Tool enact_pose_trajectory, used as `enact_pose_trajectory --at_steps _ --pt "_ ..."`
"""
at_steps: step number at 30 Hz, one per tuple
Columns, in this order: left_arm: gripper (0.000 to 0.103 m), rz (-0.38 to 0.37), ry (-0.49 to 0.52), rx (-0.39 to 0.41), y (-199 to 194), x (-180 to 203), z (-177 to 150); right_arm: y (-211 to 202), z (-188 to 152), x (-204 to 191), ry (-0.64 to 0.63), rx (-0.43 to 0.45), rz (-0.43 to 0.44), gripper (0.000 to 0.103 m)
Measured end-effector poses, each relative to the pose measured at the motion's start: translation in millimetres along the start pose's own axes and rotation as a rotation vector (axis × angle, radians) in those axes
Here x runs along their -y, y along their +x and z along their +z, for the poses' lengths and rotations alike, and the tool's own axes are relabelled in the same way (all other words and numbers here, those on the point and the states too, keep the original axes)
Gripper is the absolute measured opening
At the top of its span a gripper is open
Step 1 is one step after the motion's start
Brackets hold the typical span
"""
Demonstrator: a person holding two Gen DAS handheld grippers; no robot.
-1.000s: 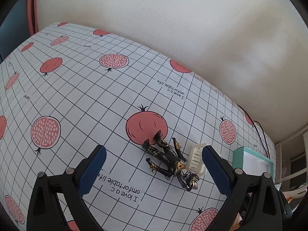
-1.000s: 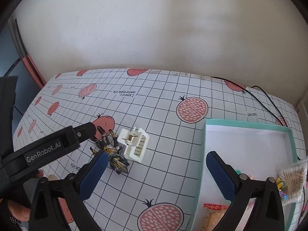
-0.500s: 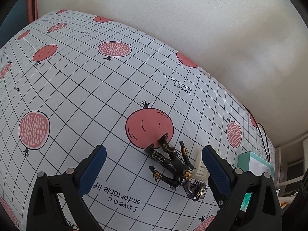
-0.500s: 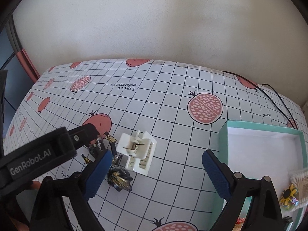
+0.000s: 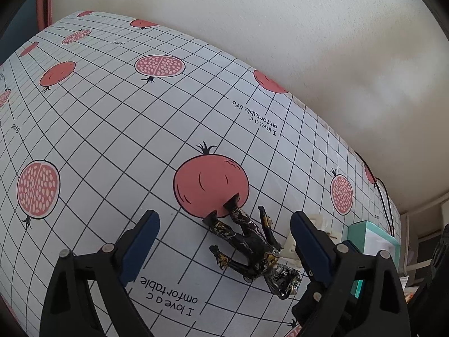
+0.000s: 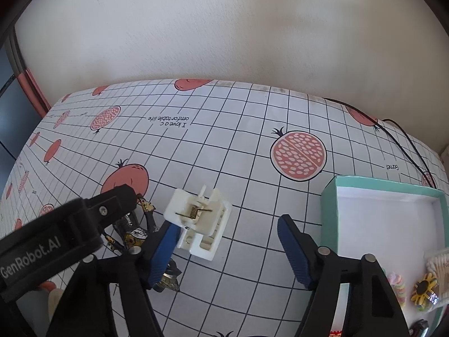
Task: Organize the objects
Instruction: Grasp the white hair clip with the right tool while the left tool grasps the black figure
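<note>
A black and gold figurine [image 5: 247, 244] lies on the pomegranate-print tablecloth [image 5: 112, 140]. My left gripper [image 5: 224, 241] stands open around it, pads not touching, the figurine nearer the right pad. Beside it lies a white plastic clip [image 6: 199, 221] with a metal spring. My right gripper [image 6: 230, 248] hangs over the clip with its jaws closing. Its left pad is at the clip's left edge and its right pad is well apart. In the right wrist view the figurine [image 6: 134, 233] is half hidden behind one of the left gripper's fingers [image 6: 118, 199].
A teal box [image 6: 331, 196] with a white inside stands to the right. It holds cotton swabs [image 6: 440, 264], a yellow and black flower piece [image 6: 423, 283] and pastel sweets [image 6: 398, 283]. A black cable [image 6: 407, 137] runs along the back right. A wall stands behind the table.
Both grippers have sunk closer to the table. The right gripper's jaws have narrowed around the white clip. The left gripper stays wide over the figurine.
</note>
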State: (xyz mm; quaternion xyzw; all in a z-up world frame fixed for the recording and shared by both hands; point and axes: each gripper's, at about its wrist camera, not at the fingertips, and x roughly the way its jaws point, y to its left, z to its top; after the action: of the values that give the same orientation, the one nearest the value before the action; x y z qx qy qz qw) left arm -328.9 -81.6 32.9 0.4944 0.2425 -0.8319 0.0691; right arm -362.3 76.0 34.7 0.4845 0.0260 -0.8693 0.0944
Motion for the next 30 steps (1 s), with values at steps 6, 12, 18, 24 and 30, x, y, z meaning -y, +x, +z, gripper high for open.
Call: enact_pose_trajectory --at_steps 6,12,18,24,30 --pt "0.094 -0.001 0.015 -0.009 3.3 3.5 -3.1 4.2 2.5 1.2 -0.022 -0.009 -0.006 0.062" --pt "0.094 -0.005 0.027 -0.019 5.8 8.9 -6.3 7.5 3.9 -1.6 -0.039 -0.017 -0.009 0.058" --pt "0.082 0.001 0.036 -0.025 7.4 10.6 -7.1 7.0 6.0 -8.0 -0.079 -0.017 -0.021 0.053" --pt "0.081 -0.012 0.027 -0.031 7.6 8.9 -6.2 7.9 6.7 -12.5 -0.098 -0.023 -0.014 0.051" --pt "0.080 -0.027 0.031 -0.042 9.4 9.9 -7.3 14.9 3.6 -12.8 -0.086 -0.047 0.008 0.046"
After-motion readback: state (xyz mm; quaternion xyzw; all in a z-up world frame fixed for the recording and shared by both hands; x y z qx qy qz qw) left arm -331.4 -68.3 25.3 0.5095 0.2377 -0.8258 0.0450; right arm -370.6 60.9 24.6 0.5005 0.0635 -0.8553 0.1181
